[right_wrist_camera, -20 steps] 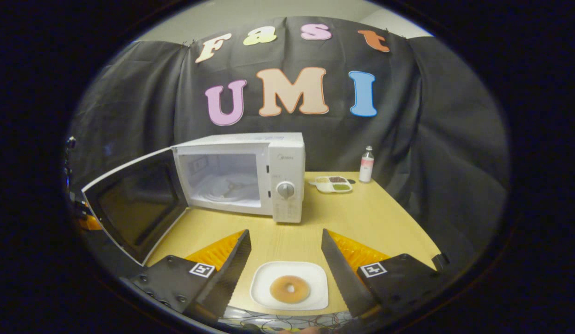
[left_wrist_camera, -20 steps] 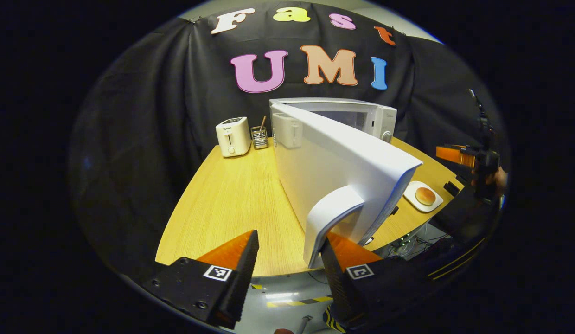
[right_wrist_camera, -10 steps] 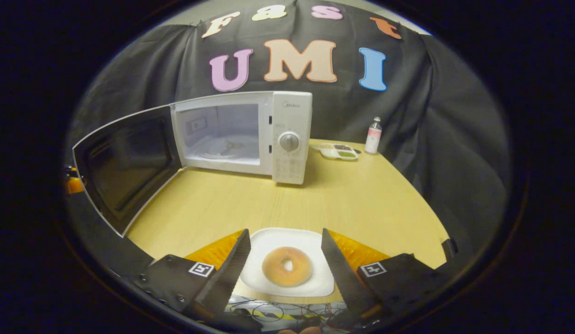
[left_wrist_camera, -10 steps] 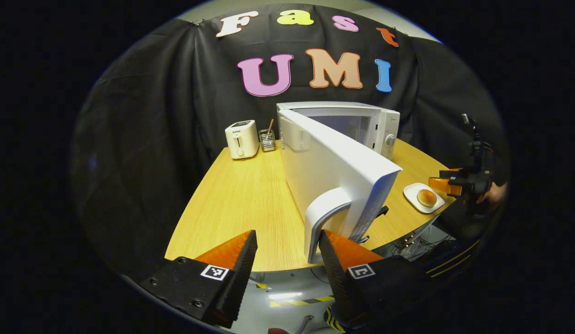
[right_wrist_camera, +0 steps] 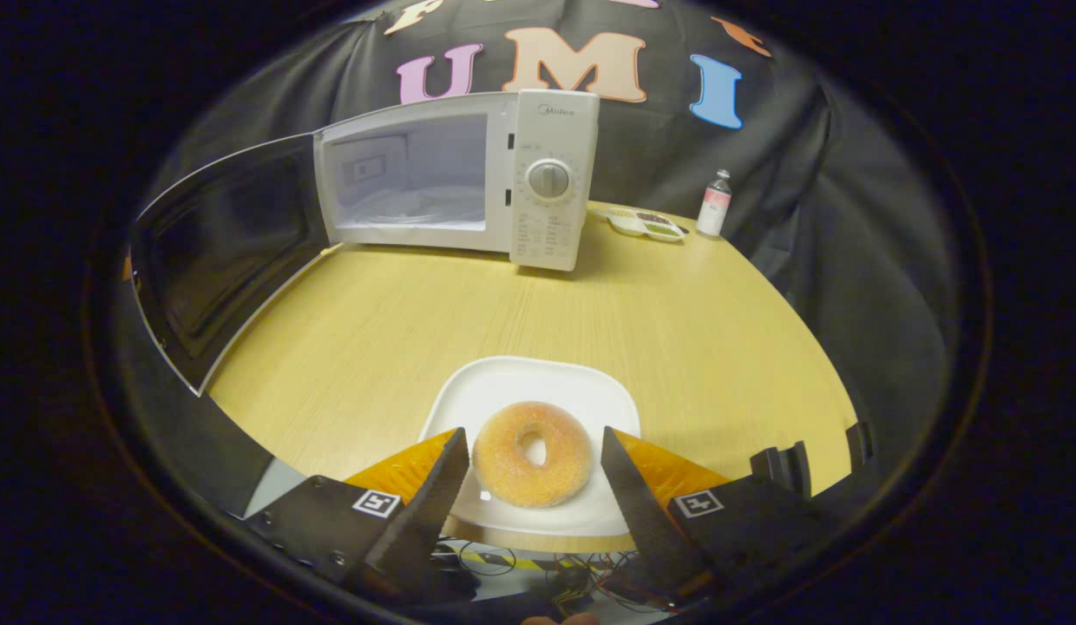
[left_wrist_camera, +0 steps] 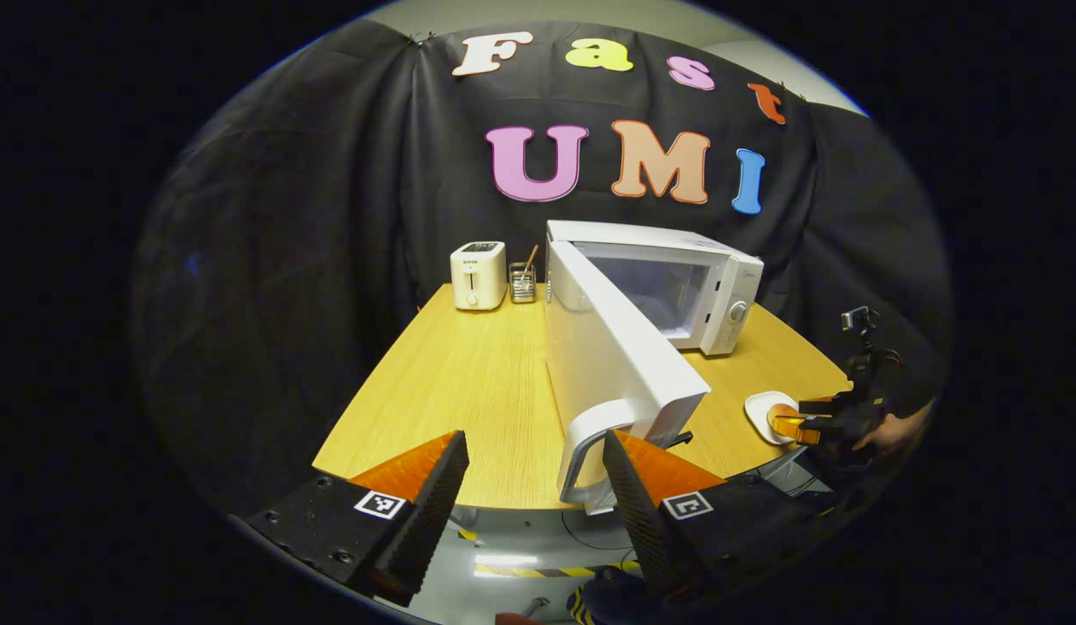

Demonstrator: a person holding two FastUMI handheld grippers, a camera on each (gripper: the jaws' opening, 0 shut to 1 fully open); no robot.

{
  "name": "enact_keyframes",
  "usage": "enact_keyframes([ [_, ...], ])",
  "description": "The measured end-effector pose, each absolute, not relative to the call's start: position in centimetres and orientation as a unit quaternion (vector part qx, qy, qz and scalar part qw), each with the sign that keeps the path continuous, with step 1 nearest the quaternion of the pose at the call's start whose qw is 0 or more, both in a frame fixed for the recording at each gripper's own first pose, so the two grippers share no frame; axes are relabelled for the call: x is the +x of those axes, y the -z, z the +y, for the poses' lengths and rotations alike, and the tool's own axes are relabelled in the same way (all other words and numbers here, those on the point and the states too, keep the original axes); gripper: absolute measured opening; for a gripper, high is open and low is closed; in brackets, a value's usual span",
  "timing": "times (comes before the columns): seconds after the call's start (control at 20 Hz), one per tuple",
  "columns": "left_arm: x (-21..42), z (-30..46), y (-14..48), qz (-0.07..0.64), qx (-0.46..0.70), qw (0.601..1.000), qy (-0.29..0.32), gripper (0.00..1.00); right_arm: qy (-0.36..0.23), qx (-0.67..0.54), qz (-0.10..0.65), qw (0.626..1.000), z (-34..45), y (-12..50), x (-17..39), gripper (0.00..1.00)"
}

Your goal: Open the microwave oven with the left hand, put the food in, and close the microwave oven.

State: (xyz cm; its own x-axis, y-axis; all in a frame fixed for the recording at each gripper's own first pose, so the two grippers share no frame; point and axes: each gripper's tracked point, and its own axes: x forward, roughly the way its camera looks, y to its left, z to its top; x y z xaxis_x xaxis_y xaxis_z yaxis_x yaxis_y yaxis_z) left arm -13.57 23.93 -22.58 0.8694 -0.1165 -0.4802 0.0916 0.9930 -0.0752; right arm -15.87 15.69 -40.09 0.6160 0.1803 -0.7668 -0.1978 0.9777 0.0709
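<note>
The white microwave [left_wrist_camera: 677,278] stands at the back of the table with its door [left_wrist_camera: 607,347] swung wide open. The door's curved handle [left_wrist_camera: 581,438] sits between the fingers of my left gripper [left_wrist_camera: 534,447], close to the right-hand finger; the gripper is open. In the right gripper view the open cavity [right_wrist_camera: 416,187] and the dark inner side of the door [right_wrist_camera: 226,234] face me. A sugared donut [right_wrist_camera: 532,451] lies on a white plate [right_wrist_camera: 529,386] at the table's front edge. My right gripper [right_wrist_camera: 534,443] is open, one finger on each side of the donut. In the left gripper view that gripper [left_wrist_camera: 816,425] hangs over the plate [left_wrist_camera: 759,408].
A white toaster [left_wrist_camera: 478,274] and a small wire holder [left_wrist_camera: 522,283] stand at the back left of the wooden table [left_wrist_camera: 451,391]. Right of the microwave are a small bottle [right_wrist_camera: 714,204] and a divided dish [right_wrist_camera: 646,223]. The open door juts out over the table's front edge.
My left gripper has pulled back and the door has swung wider. My right gripper has come down and forward, so the donut now lies between its fingers.
</note>
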Motion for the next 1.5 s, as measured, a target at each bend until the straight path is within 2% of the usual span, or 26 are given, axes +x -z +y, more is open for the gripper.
enact_keyframes([
  [0.35,-13.0,24.4,20.6,0.224,-0.033,0.973,0.040,0.92,-0.107,0.000,0.444,0.889,16.1,41.3,-16.2,0.96],
  [0.4,-12.8,24.6,20.4,0.221,-0.041,0.974,0.033,0.92,-0.104,0.002,0.443,0.890,16.1,41.2,-16.0,0.93],
  [0.45,-12.5,25.0,20.0,0.216,-0.046,0.975,0.021,0.92,-0.105,0.003,0.447,0.888,16.2,41.1,-16.3,0.82],
  [0.5,-12.3,25.1,19.7,0.210,-0.050,0.976,0.018,0.92,-0.104,0.004,0.447,0.888,16.2,41.0,-16.3,0.80],
  [0.55,-12.3,24.9,18.8,0.198,-0.056,0.978,0.020,0.92,-0.106,0.003,0.450,0.887,16.3,41.1,-16.3,0.84],
  [0.65,-11.6,24.7,17.9,0.182,-0.065,0.981,0.020,0.92,-0.113,-0.005,0.453,0.884,16.4,41.0,-16.2,0.65],
  [0.7,-11.4,24.7,17.7,0.177,-0.068,0.982,0.019,0.92,-0.118,-0.007,0.456,0.882,16.5,41.0,-16.2,0.65],
  [0.75,-11.1,24.7,17.4,0.172,-0.072,0.982,0.019,0.92,-0.121,-0.007,0.460,0.880,16.5,41.0,-16.3,0.70],
  [0.8,-11.1,24.5,17.1,0.166,-0.072,0.983,0.020,0.92,-0.124,-0.007,0.462,0.878,16.6,40.9,-16.3,0.65],
  [1.05,-10.6,24.2,17.1,0.157,-0.085,0.984,0.022,0.92,-0.136,-0.005,0.446,0.885,17.3,38.9,-14.8,0.65],
  [1.1,-10.5,24.1,16.8,0.150,-0.089,0.984,0.022,0.89,-0.136,0.002,0.442,0.887,17.7,38.3,-14.3,0.65],
  [1.25,-10.2,24.2,15.6,0.131,-0.082,0.988,0.016,0.92,-0.138,0.028,0.427,0.893,19.5,36.4,-12.3,0.65],
  [1.3,-10.0,24.3,14.8,0.119,-0.075,0.990,0.014,0.92,-0.140,0.039,0.422,0.895,20.3,35.7,-11.5,0.65],
  [1.35,-9.7,24.3,13.6,0.101,-0.071,0.992,0.015,0.92,-0.141,0.049,0.418,0.896,21.2,35.3,-10.8,0.70],
  [1.4,-9.2,24.0,12.5,0.084,-0.068,0.994,0.016,0.88,-0.145,0.055,0.418,0.895,22.3,35.0,-10.2,0.70],
  [1.5,-8.2,23.4,10.6,0.059,-0.061,0.996,0.019,0.91,-0.158,0.064,0.412,0.895,24.8,34.3,-8.8,0.70],
])
